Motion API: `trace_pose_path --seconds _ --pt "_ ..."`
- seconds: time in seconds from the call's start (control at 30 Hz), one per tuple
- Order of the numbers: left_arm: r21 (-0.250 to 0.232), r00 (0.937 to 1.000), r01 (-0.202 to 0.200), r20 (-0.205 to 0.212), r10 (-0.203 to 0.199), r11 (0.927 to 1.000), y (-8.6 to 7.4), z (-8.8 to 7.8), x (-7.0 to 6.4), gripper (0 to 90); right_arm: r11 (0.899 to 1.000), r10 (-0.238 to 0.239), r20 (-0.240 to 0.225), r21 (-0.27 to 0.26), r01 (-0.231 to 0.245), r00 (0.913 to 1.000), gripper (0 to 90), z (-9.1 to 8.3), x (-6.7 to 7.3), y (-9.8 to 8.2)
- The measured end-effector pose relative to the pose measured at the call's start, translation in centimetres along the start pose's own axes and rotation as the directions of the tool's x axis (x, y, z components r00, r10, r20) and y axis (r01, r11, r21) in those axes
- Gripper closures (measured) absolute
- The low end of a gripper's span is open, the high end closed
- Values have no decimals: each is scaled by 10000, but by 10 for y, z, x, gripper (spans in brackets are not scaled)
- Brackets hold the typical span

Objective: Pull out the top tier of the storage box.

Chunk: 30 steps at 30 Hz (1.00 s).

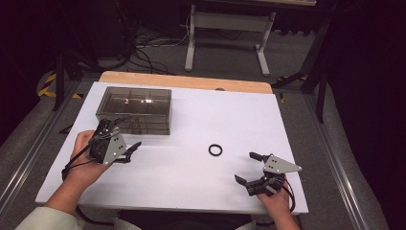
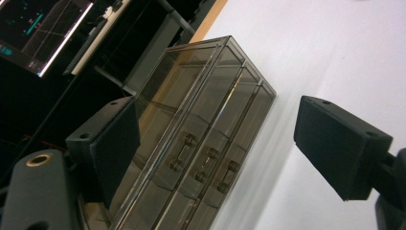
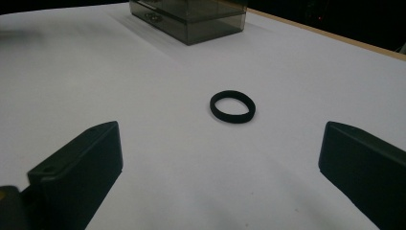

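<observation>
A white table (image 1: 191, 177) carries a smoky clear drawer box (image 1: 135, 109) near its far left corner and a black ring (image 1: 215, 150) lying flat right of centre, well apart from the box.

The left gripper (image 1: 128, 152) sits just in front of the box by the left edge, held in a hand (image 1: 84, 163), its jaws apart and holding nothing. In the left gripper view the box (image 2: 201, 139) lies between the pads (image 2: 117, 143), its three small drawer handles facing the camera.

The right gripper (image 1: 248, 167) rests near the near right corner, jaws wide apart and empty. In the right gripper view the ring (image 3: 232, 106) lies ahead between the jaws, untouched, with the box (image 3: 191, 17) beyond.
</observation>
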State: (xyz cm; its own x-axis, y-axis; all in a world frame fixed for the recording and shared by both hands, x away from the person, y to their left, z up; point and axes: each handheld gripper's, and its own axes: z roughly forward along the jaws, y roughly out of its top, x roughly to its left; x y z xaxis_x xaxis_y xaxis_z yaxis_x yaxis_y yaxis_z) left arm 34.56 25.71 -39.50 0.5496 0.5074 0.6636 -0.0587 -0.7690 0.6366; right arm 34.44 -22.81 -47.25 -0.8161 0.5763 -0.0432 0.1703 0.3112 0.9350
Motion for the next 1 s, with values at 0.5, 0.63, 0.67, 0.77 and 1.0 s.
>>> trace_pose_path --seconds 0.5,0.63,0.67,0.77,1.0 --pt "751 9846 -1146 -1240 1233 9906 -4 7 -8 171 10000 -36 -49 13 36 10000 22 0 0 0" --pt "897 9737 -1489 -1604 1618 9848 -5 8 -12 204 10000 -50 -45 12 50 10000 22 0 0 0" --pt "946 9725 -1519 -1636 1659 9839 -6 9 -13 211 10000 -37 -42 20 38 10000 22 0 0 0" --pt "1111 9683 -1651 -1704 1825 9800 -7 10 -14 245 10000 -34 -45 28 34 10000 22 0 0 0" --pt "1738 9374 -2486 -2046 2819 9529 -13 16 -20 305 10000 -32 -32 40 33 10000 25 0 0 0"
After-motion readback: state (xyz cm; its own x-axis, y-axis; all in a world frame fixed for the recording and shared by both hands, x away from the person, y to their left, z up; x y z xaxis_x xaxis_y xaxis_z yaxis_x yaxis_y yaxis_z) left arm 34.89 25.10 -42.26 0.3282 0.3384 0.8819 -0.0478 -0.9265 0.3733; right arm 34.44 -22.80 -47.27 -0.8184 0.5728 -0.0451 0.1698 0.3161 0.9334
